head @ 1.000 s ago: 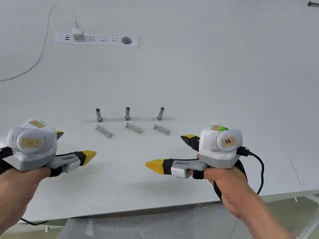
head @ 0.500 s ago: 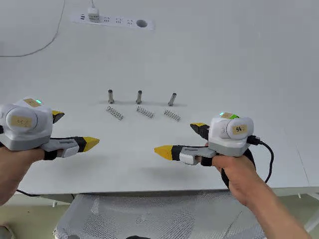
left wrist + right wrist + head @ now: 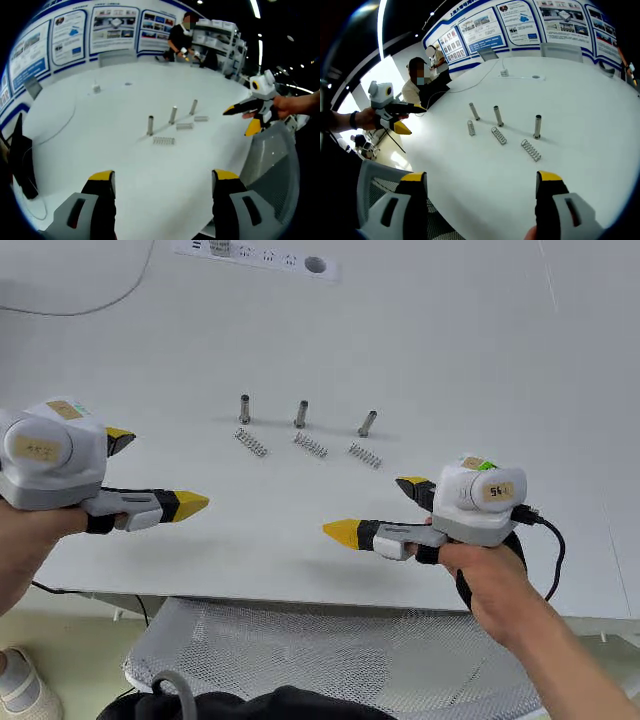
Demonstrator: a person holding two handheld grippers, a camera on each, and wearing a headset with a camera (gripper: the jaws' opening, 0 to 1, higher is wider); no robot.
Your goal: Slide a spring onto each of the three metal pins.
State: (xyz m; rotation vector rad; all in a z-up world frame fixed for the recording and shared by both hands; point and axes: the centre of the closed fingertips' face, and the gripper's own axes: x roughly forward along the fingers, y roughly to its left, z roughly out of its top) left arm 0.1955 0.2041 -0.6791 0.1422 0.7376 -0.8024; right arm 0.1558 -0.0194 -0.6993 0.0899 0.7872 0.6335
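Three short metal pins (image 3: 301,414) stand upright in a row on the white table (image 3: 450,360). In front of each lies a loose spring (image 3: 310,445), apart from the pins. My left gripper (image 3: 158,470) hovers open at the near left, well short of the row. Level with it at the near right is my right gripper (image 3: 372,507), open and empty. In the left gripper view the pins (image 3: 173,115) and springs (image 3: 184,126) lie ahead of the open left gripper (image 3: 163,176). The right gripper view has the pins (image 3: 497,115) and springs (image 3: 498,135) beyond the open right gripper (image 3: 481,177).
A white power strip (image 3: 265,257) with a cable lies at the table's far edge. A mesh chair (image 3: 300,660) sits under the near edge. Broad bare tabletop surrounds the pins. People stand by shelves (image 3: 185,37) and sit beside the table (image 3: 420,80) in the background.
The head camera has tilted down, so the table's contents sit higher in the picture. Pins and springs have not moved. Both grippers stay open and near the front edge.
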